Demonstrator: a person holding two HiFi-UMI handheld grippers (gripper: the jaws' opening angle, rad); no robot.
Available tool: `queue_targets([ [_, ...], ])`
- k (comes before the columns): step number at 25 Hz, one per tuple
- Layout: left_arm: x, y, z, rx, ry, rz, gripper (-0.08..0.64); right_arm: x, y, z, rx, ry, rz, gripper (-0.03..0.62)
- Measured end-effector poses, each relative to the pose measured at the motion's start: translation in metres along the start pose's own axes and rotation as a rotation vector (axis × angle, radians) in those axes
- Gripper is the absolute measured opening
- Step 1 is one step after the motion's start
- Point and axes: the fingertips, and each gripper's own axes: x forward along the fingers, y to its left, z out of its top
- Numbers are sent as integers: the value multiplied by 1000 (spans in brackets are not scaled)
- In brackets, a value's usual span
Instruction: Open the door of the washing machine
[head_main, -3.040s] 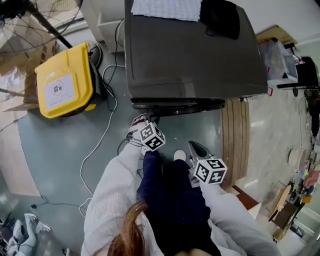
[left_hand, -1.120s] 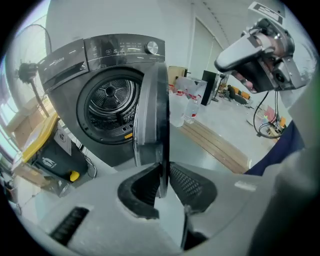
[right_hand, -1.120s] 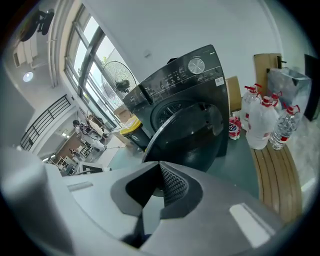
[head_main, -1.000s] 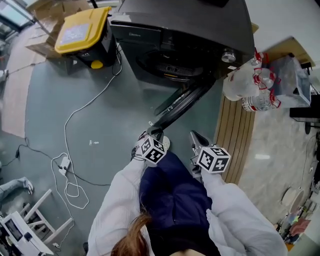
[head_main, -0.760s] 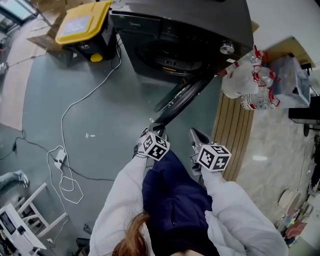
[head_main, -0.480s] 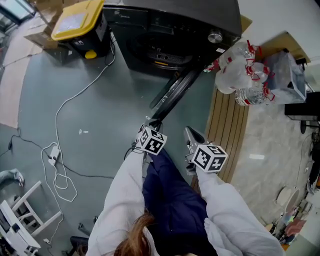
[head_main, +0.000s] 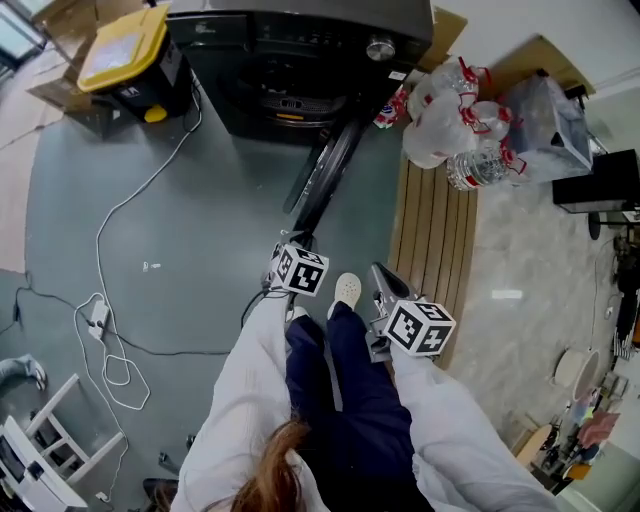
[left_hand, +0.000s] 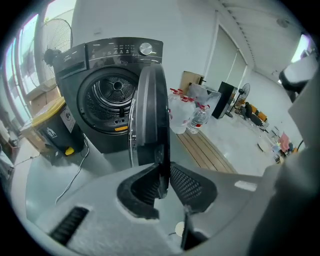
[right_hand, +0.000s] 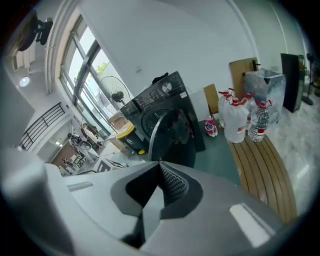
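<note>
The dark washing machine (head_main: 300, 30) stands at the top of the head view. Its round door (head_main: 322, 175) is swung far out, edge-on toward me, and the drum (left_hand: 112, 95) lies bare. My left gripper (head_main: 298, 240) is shut on the door's outer rim. In the left gripper view the pads of my left gripper (left_hand: 161, 181) clamp the thin black edge of the door (left_hand: 150, 110). My right gripper (head_main: 382, 275) hangs to the right of the door, apart from it and shut with nothing held. The right gripper view has that gripper (right_hand: 159, 175) aimed at the machine (right_hand: 160, 97).
A yellow-lidded bin (head_main: 125, 50) stands left of the machine. Large water bottles (head_main: 450, 120) and a clear bag sit on a wooden slat platform (head_main: 435, 240) at the right. A white cable (head_main: 110, 250) trails over the grey floor. The person's legs and a white shoe (head_main: 346, 290) are between the grippers.
The door has swung wider, from a slant to nearly straight out from the machine, with the left gripper still on its rim. Both grippers and the person have drawn back from the machine.
</note>
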Motion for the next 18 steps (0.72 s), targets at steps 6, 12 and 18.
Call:
queue_targets([
  [6,9,-43,6,-23,-15,-41,72,-19,-31,-11,41,12,-22,11],
  [12,20,-84,14,-33,-3,-69,78,-34,-58,-5,45,10,-11,11],
  [18,26,-105,20,-71,9,-37,80,-47,-88,9,30,25,11,11],
])
